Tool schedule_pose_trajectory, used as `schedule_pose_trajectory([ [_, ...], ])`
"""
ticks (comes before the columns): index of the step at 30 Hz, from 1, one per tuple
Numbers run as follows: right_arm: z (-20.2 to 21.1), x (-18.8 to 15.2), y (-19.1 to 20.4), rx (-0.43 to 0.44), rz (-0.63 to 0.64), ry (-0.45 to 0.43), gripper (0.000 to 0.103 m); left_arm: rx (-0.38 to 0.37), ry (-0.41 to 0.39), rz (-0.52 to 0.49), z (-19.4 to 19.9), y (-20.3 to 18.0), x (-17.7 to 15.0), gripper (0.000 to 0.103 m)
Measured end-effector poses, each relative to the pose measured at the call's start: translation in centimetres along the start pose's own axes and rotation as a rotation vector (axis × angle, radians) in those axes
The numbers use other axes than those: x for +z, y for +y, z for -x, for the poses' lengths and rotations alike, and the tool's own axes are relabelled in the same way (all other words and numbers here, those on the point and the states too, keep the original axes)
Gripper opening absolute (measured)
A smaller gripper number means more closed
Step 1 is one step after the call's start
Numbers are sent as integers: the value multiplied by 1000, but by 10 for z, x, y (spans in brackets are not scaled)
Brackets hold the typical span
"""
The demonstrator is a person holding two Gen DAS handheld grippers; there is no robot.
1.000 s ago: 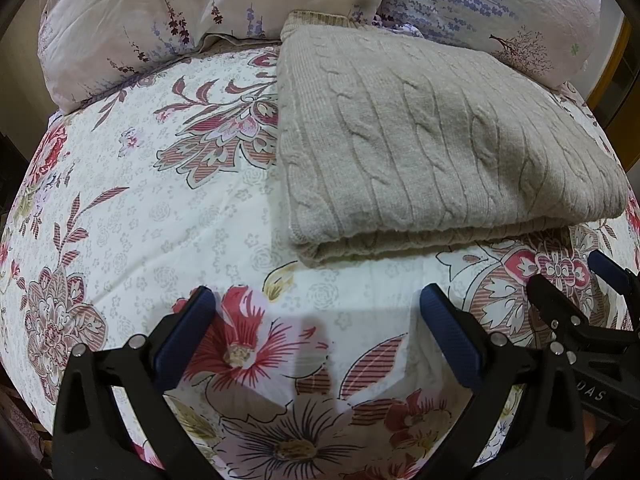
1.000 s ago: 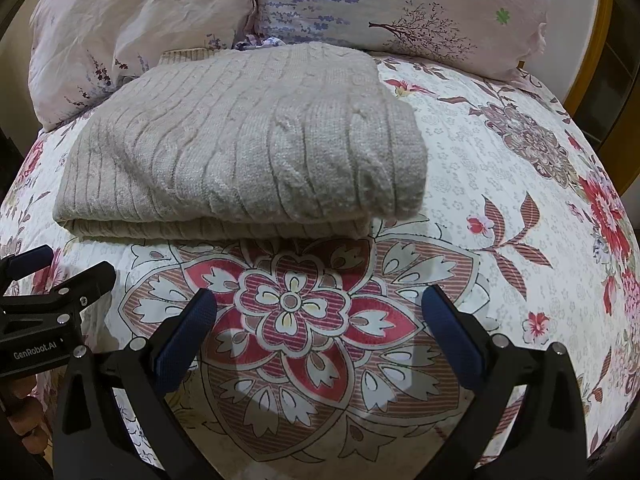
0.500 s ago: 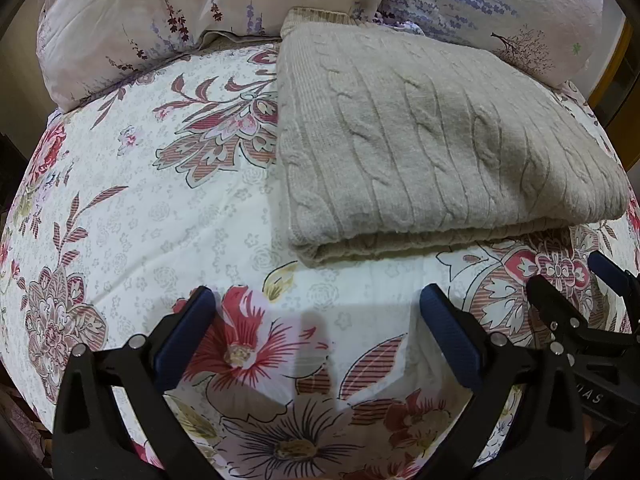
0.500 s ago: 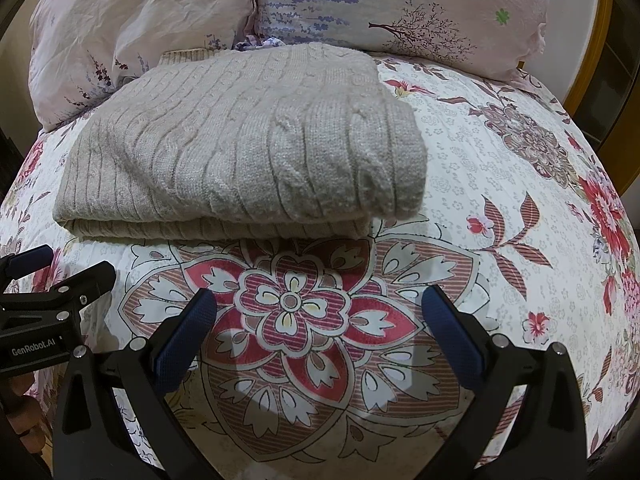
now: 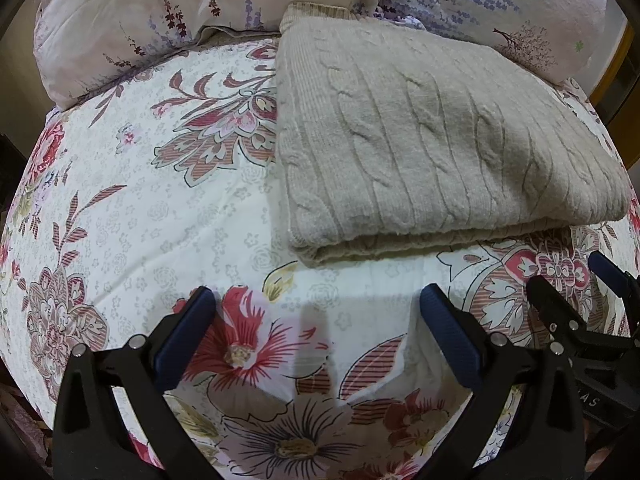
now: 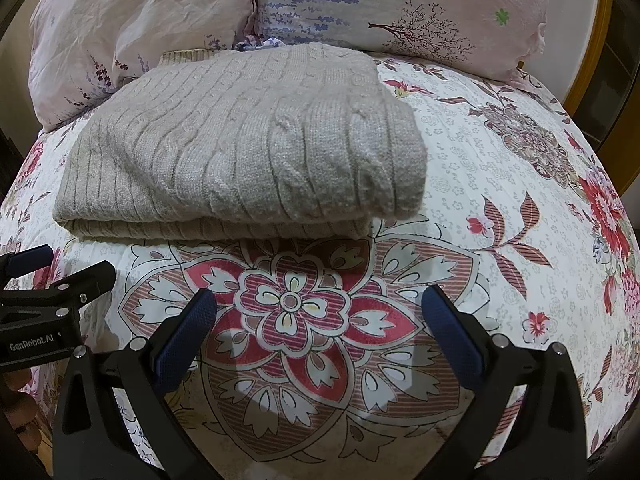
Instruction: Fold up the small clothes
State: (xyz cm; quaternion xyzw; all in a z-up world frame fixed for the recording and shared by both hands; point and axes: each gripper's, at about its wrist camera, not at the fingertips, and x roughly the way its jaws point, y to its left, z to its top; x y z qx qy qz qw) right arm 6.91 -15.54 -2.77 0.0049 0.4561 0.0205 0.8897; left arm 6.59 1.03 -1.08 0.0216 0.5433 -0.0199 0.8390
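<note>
A beige cable-knit sweater (image 5: 432, 140) lies folded into a thick rectangle on the floral bedspread (image 5: 152, 200), its folded edge toward me. It also shows in the right wrist view (image 6: 248, 148). My left gripper (image 5: 316, 304) is open and empty, hovering over the bedspread a little short of the sweater's near left corner. My right gripper (image 6: 320, 308) is open and empty over a red flower print, just short of the sweater's near edge. Each gripper shows at the other view's edge: the right gripper (image 5: 576, 280) and the left gripper (image 6: 60, 268).
Two pale floral pillows (image 6: 400, 8) lie behind the sweater at the head of the bed. The bedspread (image 6: 520, 184) extends to the right and left of the sweater. A wooden frame (image 6: 592, 48) stands at the far right.
Almost nothing has changed. Both grippers stay open and nearly still in front of the folded sweater.
</note>
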Motion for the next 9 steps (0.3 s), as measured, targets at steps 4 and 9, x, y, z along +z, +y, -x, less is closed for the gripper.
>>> schedule_pose_trajectory([
  [4, 0, 0, 0, -1, -1, 0, 102, -2, 4, -8, 0, 0, 2, 101],
  [9, 0, 0, 0, 0, -1, 0, 102, -4, -10, -8, 0, 0, 1, 101],
])
